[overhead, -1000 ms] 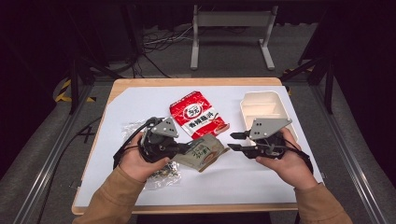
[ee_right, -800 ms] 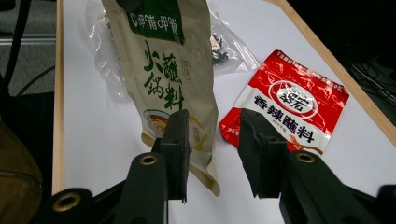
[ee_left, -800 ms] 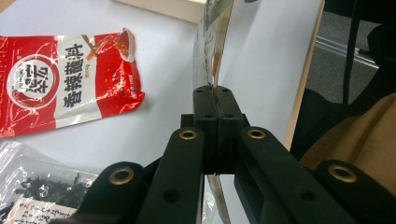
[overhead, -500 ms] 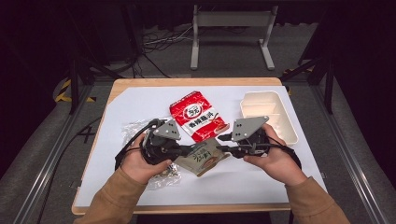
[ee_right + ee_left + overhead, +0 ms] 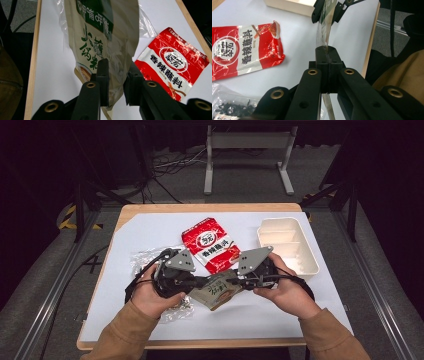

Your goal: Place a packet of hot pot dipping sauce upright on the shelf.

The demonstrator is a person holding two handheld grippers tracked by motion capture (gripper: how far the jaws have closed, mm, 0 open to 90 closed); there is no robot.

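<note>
Two sauce packets (one red, one beige), one tray, one clear bag.

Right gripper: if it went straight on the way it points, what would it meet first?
Probably the beige sachet already between its closing jaws, then the left gripper clamping the sachet's far edge.

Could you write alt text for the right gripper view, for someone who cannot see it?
Two black jaws of the right claw have just been closing around a beige packet with green writing. A red sauce packet lies beyond on the white table.
</note>
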